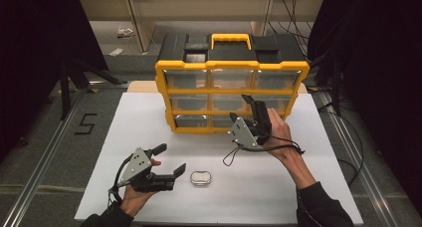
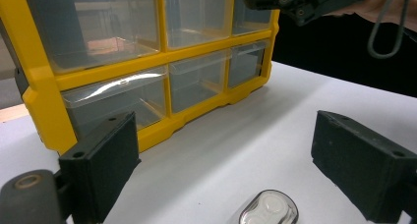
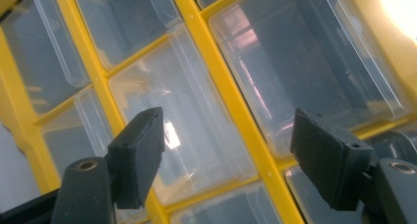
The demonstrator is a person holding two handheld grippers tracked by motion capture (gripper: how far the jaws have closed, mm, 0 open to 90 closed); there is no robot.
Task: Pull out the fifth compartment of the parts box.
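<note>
A yellow and black organizer (image 1: pixel 232 65) with clear drawers (image 3: pixel 187 121) stands at the back middle of the white table (image 1: pixel 308 187). A small silver oval case (image 1: pixel 201 178) lies on the table near the front. My left gripper (image 1: pixel 174 157) hovers just left of the case, open, with the case (image 2: pixel 269 210) low between its jaws and not touched. My right gripper (image 1: pixel 240 107) is raised in front of the organizer's middle-row drawers, open and holding nothing. Its jaws straddle a yellow divider (image 3: pixel 231 101) close to the drawer fronts. The left gripper view shows the organizer (image 2: pixel 44 101) and the right gripper (image 2: pixel 295 0).
The organizer has a yellow carry handle (image 1: pixel 230 38) on its black lid. Dark stands (image 1: pixel 69 72) and cables (image 1: pixel 343 107) flank the table. A "5" (image 1: pixel 85 123) is marked on the floor at the left. Bare white tabletop lies at the front right.
</note>
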